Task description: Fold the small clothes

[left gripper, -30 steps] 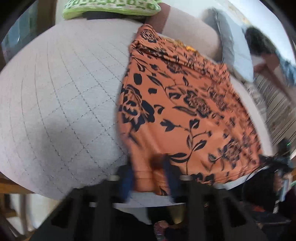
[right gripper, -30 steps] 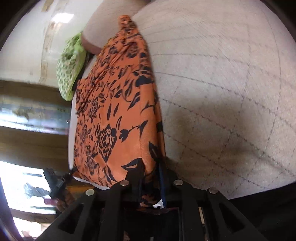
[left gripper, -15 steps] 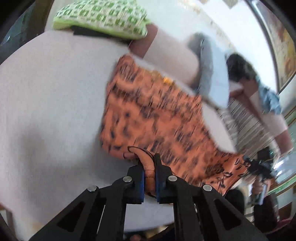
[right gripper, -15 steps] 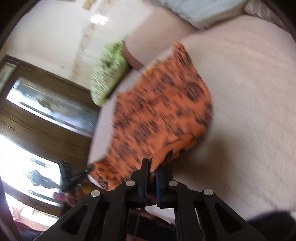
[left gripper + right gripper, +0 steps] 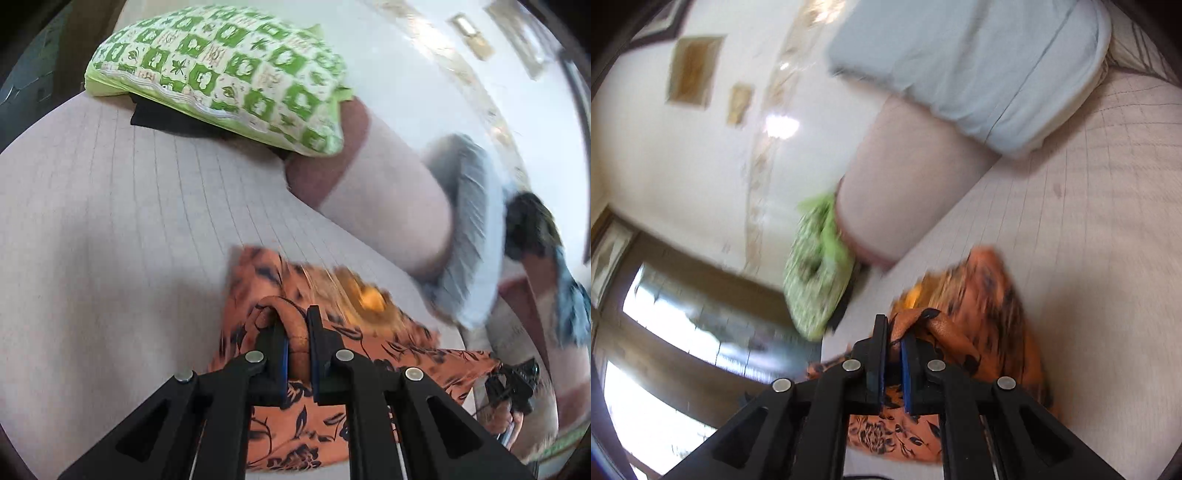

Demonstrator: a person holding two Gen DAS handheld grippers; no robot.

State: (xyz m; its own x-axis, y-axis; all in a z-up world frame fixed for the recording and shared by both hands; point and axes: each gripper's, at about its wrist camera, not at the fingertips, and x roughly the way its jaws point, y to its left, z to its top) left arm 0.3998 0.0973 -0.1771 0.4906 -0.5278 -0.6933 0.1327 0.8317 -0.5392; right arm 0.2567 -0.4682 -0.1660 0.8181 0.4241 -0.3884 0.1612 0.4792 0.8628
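Observation:
An orange garment with a black flower print [image 5: 332, 332] lies on a quilted pale bed cover [image 5: 110, 240]. My left gripper [image 5: 295, 321] is shut on a bunched edge of this garment, which loops up between the pads. In the right wrist view the same garment [image 5: 997, 314] is folded over on itself, and my right gripper [image 5: 894, 332] is shut on another bunched edge of it. Both held edges are lifted off the bed, above the part of the cloth that lies flat. The right gripper [image 5: 513, 380] also shows small at the lower right of the left wrist view.
A green-and-white patterned pillow [image 5: 221, 70] sits on a dark cloth at the head of the bed. Beside it lie a beige bolster [image 5: 388, 195] and a pale blue pillow [image 5: 979, 62]. A person [image 5: 546, 251] is at the far right. Windows [image 5: 683, 332] show at the left in the right wrist view.
Both grippers closed on the garment's near edge, lifted it and carried it towards the pillows, doubling the cloth over itself. The spread garment now looks much shorter.

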